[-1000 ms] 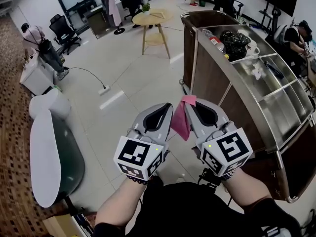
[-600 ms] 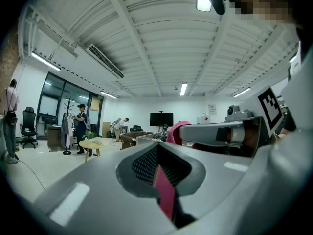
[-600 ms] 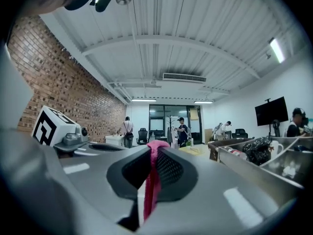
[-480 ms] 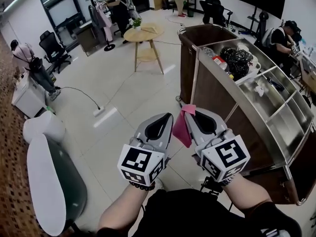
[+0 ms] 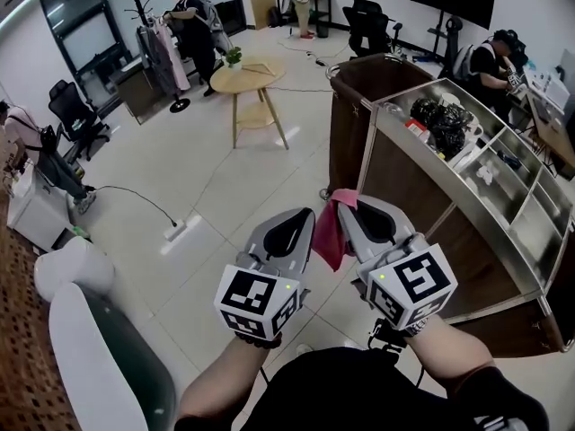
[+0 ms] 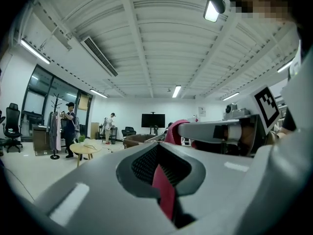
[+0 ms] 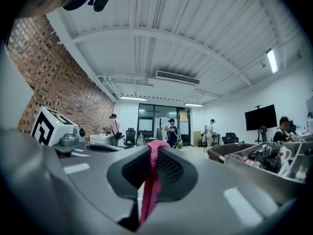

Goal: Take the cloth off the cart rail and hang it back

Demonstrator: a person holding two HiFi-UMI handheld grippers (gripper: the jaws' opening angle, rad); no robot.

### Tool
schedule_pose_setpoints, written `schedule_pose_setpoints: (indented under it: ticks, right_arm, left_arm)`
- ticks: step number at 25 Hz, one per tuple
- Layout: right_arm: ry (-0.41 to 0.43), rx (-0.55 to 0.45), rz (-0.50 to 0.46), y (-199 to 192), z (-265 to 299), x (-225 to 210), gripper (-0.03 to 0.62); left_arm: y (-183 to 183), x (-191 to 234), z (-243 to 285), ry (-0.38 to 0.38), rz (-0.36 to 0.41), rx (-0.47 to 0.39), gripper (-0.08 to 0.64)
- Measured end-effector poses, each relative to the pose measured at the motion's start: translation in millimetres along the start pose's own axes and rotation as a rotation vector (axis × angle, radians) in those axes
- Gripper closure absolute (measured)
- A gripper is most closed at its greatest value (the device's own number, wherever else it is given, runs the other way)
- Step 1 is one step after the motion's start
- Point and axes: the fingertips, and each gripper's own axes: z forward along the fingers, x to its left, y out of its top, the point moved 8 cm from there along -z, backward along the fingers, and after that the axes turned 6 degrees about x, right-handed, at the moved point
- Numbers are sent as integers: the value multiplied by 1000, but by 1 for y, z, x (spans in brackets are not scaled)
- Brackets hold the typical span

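Pink cloth is hanging in mid-air between the two tools, clear of the cart on the right. The taking-off looks done and the hanging back is starting. Next, it is needing a carry over the rail, though which bar that is I cannot quite tell. Left gripper and right gripper are each pinching a fold, jaws closed tight.

Grey moulded left gripper, matching right gripper, black ribbed pads, white cubes bearing black square markers, black shirt
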Motion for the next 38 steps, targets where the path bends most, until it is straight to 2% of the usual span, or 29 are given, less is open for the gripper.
schedule_pose_setpoints:
  ticks: [9, 16, 27, 38]
  right_arm:
    - [-35, -9, -20, 14, 57, 19, 589]
    - [-39, -9, -13, 4, 104, 4, 589]
    - [-52, -26, 20, -16, 207, -67, 589]
    - [-73, -30, 29, -29, 287, -147, 589]
  left_arm:
    - [4, 60, -12, -36, 9, -6, 557]
    - [-6, 104, 12, -44, 1, -6, 557]
    - [-19, 198, 108, -64, -3, 15, 557]
    - [-30, 265, 207, -88, -7, 28, 557]
